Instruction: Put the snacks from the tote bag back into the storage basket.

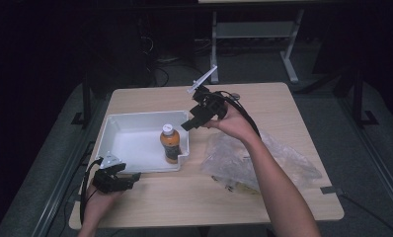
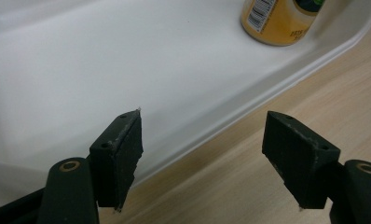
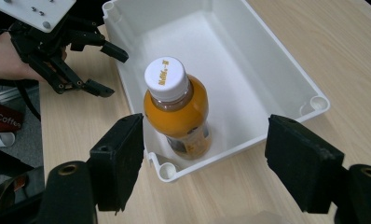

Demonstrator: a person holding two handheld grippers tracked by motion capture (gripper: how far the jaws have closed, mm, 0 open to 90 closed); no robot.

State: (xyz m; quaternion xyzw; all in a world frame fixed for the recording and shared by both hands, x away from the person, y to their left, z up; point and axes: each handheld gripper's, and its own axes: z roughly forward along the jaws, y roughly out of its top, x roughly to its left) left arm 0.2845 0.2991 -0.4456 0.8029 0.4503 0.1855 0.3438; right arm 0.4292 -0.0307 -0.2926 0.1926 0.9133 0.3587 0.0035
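Bottle (image 3: 176, 109) stands upright in the corner of the white bin (image 3: 286, 70), and my right gripper (image 3: 202, 158), jaws spread wide above it, could knock it over if I descend off-centre.

We see an orange bottle (image 3: 178, 112) with a white cap, a white tub (image 1: 130, 129), black grippers, and a pale wood-grain table (image 1: 263, 101).

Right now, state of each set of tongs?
Left tongs: open, empty, at the white bin's near rim.
Right tongs: open, empty, above the orange drink bottle.
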